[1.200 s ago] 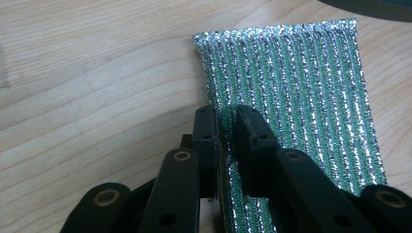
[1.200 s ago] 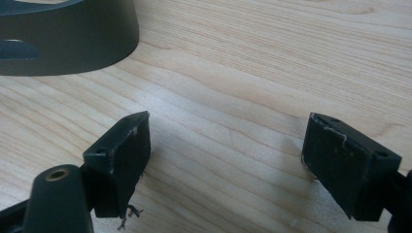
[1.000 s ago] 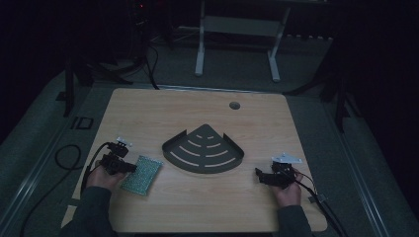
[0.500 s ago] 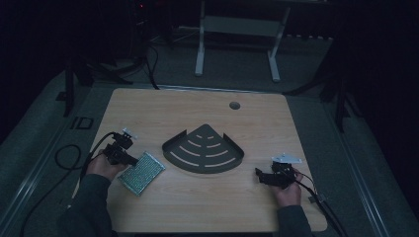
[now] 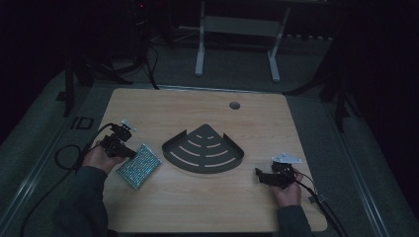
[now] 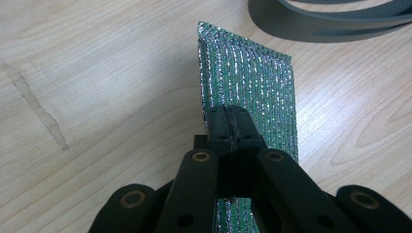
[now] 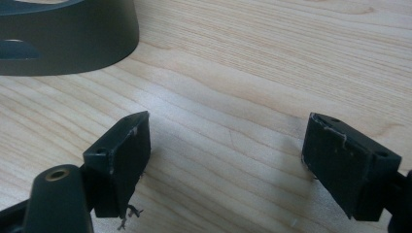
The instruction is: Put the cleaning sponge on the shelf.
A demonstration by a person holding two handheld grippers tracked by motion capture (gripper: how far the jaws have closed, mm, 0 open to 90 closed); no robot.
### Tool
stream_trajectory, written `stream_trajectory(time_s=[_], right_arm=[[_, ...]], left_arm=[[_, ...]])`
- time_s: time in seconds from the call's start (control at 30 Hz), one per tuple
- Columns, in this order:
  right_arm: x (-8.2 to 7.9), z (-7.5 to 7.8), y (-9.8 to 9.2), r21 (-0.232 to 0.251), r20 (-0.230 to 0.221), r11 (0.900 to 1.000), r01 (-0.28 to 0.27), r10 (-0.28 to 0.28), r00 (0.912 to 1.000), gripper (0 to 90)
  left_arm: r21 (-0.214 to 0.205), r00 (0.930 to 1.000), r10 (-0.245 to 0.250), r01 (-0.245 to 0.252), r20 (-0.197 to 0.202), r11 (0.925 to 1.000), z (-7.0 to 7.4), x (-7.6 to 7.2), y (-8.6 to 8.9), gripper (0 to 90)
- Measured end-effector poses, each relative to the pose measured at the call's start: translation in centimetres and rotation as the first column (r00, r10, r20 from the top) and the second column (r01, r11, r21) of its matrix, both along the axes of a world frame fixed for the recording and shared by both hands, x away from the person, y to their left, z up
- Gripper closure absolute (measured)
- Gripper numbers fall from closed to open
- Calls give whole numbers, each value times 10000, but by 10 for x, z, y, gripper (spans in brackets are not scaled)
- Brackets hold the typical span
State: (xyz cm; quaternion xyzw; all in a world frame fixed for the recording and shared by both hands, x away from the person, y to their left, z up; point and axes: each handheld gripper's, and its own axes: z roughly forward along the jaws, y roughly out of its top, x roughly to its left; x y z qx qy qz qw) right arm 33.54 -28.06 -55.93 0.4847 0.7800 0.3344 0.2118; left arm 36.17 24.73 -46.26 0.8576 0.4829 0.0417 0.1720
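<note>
From above I see my left gripper [image 5: 129,151] pinching the sponge [image 5: 140,165] beside the rack [image 5: 203,150], left gripper view, jaws tight on the sponge [image 6: 248,92] edge (sparkly green), right gripper view, jaws wide apart over the table [image 7: 243,73].

Support surface: a light wooden table [image 5: 197,207] with rounded corners and visible grain, standing on a dark grey floor [image 5: 375,163]. A round cable hole [image 5: 234,105] sits near the far edge, right of centre. Resting directly on the top, about mid-table: a dark grey quarter-round corner shelf [image 5: 203,150] with curved slots and a raised rim, its point toward the far edge. The right gripper view shows its curved wall [image 7: 68,39] flat on the wood. A faint dark streak [image 6: 34,104] marks the surface in the left gripper view
</note>
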Motion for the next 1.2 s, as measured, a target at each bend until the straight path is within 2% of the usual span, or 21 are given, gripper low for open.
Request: stream_trajectory(time_s=[0.2, 0.53, 1.2], right_arm=[[0, 0, 0, -1, 2, 10000, -1, 1, 10000, 175], [0, 0, 0, 0, -2, 10000, 0, 0, 10000, 175], [0, 0, 0, 2, -2, 10000, 0, 0, 10000, 175]], left_arm=[[-78, 9998, 12, -11, 178, 10000, 8, 1, -1, 900], [-113, 9991, -272, 276, 317, 9996, 21, 4, -3, 900], [-109, 9945, -678, 688, 795, 9976, 50, 14, -17, 900]])
